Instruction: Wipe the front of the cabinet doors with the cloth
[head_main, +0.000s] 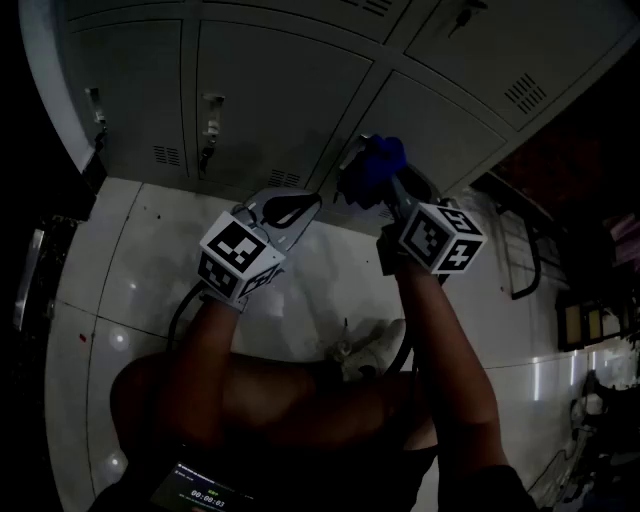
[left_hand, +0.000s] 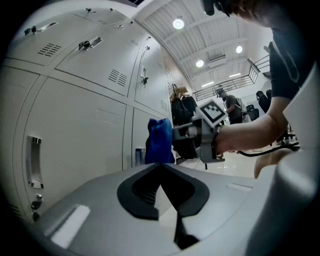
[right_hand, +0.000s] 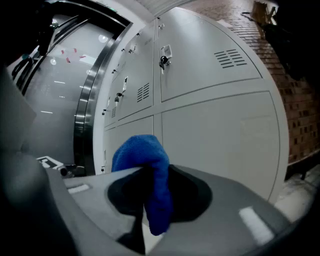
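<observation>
A blue cloth (head_main: 378, 168) is bunched in my right gripper (head_main: 372, 172), close to the bottom row of grey locker doors (head_main: 290, 100). The right gripper view shows the cloth (right_hand: 147, 175) folded over and pinched between the jaws, in front of a plain lower door (right_hand: 220, 135). My left gripper (head_main: 305, 205) hangs just left of it, jaws together and empty. From the left gripper view the cloth (left_hand: 160, 141) and the right gripper (left_hand: 186, 135) appear straight ahead, beside the lockers (left_hand: 80, 130).
Locker handles and latches (head_main: 210, 130) stick out from the doors, with vents beside them. The white tiled floor (head_main: 130, 260) lies below. A dark railing (head_main: 525, 250) stands on the right. The person's legs and a shoe (head_main: 375, 345) are beneath the grippers.
</observation>
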